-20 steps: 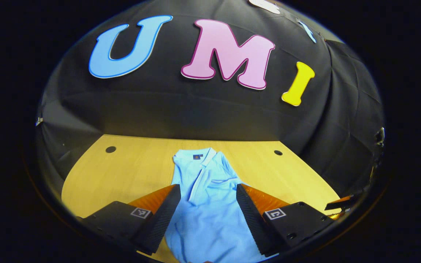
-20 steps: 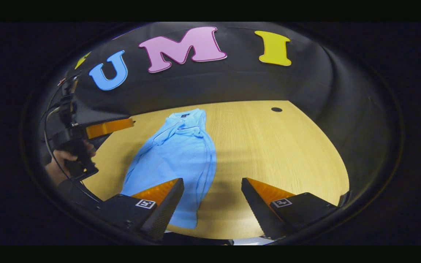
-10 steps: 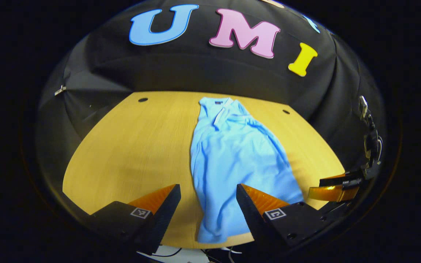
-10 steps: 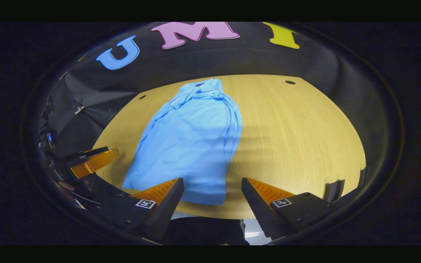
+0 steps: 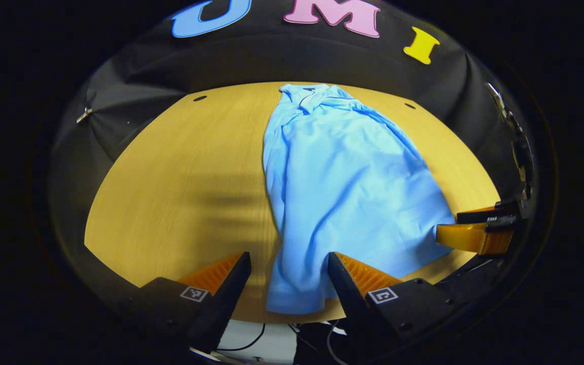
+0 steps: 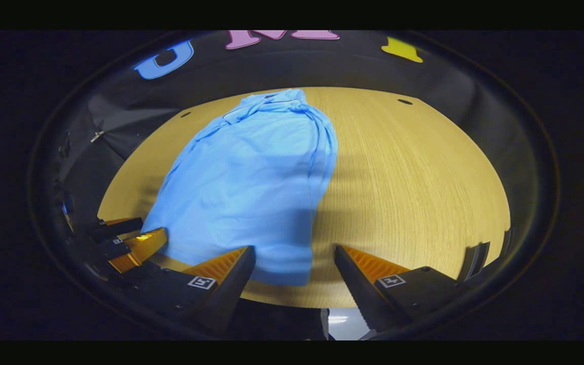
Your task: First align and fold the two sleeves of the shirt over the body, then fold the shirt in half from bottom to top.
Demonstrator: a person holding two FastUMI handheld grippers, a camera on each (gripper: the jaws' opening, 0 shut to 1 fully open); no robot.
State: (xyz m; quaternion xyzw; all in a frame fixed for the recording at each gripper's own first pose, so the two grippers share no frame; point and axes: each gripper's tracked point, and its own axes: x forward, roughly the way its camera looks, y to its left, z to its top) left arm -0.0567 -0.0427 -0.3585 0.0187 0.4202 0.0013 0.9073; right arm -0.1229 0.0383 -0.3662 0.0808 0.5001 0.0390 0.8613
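Left gripper view has the table (image 5: 170,167) across the middle and the blue shirt (image 5: 342,187) right of centre, collar at the top of the frame, hem at the bottom — sleeves apparently already folded over the body, so the hem is the part to take next. The left gripper (image 5: 288,276) hangs spread over the hem's corner, pinching nothing. Right gripper view puts the shirt (image 6: 251,187) left of centre; the right gripper (image 6: 294,271) is likewise spread above the hem — both poised low at the near edge.
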